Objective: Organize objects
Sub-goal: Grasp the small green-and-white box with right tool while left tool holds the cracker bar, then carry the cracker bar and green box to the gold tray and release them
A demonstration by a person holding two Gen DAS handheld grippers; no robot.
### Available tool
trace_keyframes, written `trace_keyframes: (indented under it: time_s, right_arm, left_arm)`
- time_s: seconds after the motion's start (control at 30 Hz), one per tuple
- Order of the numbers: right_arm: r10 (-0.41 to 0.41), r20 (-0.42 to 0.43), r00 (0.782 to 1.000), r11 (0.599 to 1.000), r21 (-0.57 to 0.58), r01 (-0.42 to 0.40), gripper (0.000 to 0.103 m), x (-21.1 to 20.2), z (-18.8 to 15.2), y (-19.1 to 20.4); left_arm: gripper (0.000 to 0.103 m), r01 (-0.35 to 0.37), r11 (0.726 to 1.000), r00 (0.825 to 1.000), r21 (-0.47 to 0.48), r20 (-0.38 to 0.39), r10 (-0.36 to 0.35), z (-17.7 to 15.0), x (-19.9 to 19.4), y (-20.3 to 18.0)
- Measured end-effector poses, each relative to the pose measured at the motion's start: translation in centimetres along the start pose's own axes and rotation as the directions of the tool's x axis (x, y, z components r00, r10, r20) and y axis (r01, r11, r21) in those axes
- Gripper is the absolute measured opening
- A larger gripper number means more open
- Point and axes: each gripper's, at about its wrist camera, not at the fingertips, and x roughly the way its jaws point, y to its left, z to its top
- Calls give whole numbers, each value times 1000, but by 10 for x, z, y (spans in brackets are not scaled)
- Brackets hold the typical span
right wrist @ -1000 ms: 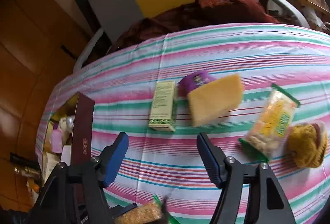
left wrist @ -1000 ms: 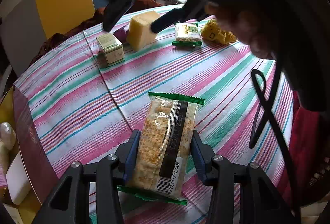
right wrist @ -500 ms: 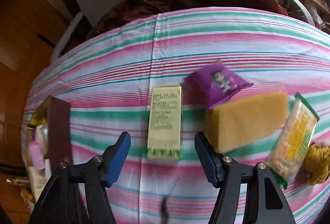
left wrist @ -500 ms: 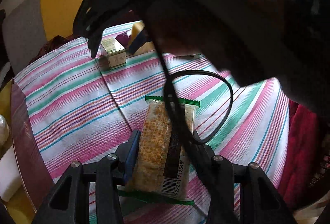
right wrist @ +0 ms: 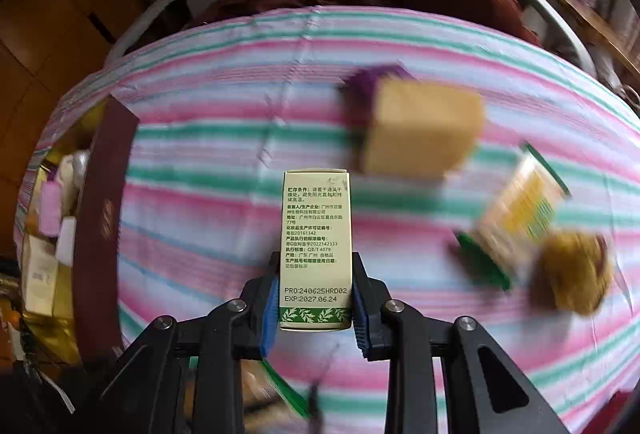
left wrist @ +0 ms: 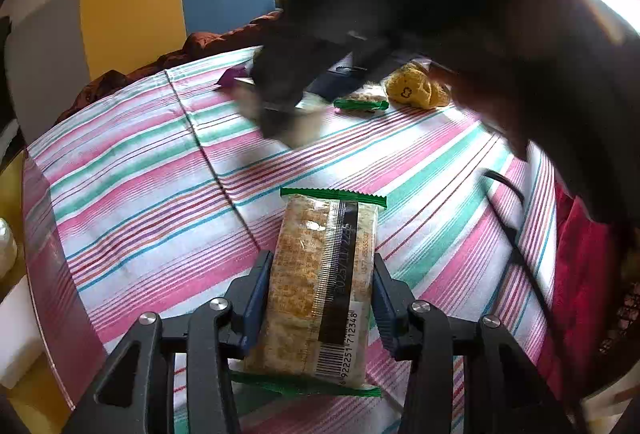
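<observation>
On the striped pink, green and white cloth covering the tabletop (left wrist: 132, 170), a clear cracker packet with green crimped ends (left wrist: 324, 286) is lying flat, and the left gripper (left wrist: 318, 298) is sitting around its near half. Its blue-padded jaws are standing along both long sides of the packet, apparently touching it; the packet is resting on the cloth. The right gripper (right wrist: 314, 308) is clamping a small pale-green printed carton (right wrist: 316, 248) by its lower end, jaws pressing both narrow sides, with the carton pointing away from the camera above the cloth. Beyond it, blurred, a tan block (right wrist: 420, 130) is lying against a purple pouch (right wrist: 368, 82), with a second green-edged cracker packet (right wrist: 520, 214) and a mustard knitted item (right wrist: 572, 274) to the right. A dark red box wall (right wrist: 104, 218) is standing at the cloth's left edge.
</observation>
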Motion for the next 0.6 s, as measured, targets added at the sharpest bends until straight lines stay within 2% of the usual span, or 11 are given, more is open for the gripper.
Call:
trace_keyframes:
  time_s: [0.13, 0.17, 0.2, 0.27, 0.43, 0.53, 0.6]
  right_arm:
    - [23, 42, 999, 998, 57, -25, 29, -15, -14, -10]
    - [32, 63, 997, 996, 77, -37, 29, -20, -17, -13]
    - [37, 75, 996, 995, 89, -44, 29, -23, -19, -15]
    - [55, 106, 993, 991, 116, -68, 29, -30, -22, -18]
    - [67, 135, 989, 986, 139, -86, 29, -37, -27, -18]
    - [82, 144, 986, 986, 133, -101, 29, -42, -33, -12]
    - [93, 150, 984, 986, 124, -112, 29, -46, -37, -7]
  left_arm:
    - [45, -9, 1000, 1000, -15, -16, 9, -2, -7, 1]
    - [45, -14, 1000, 1000, -19, -19, 13, -16, -17, -1]
    - [44, -15, 1000, 1000, -26, -23, 15, -16, -13, -13]
    - [44, -8, 999, 999, -49, -32, 6, -17, -22, -13]
    - [44, -16, 998, 1000, -58, 13, 16, -22, -50, -13]
    - [44, -14, 995, 999, -94, 51, 19, -20, -70, -8]
    - [44, -26, 993, 997, -116, 73, 35, -1, -69, 9]
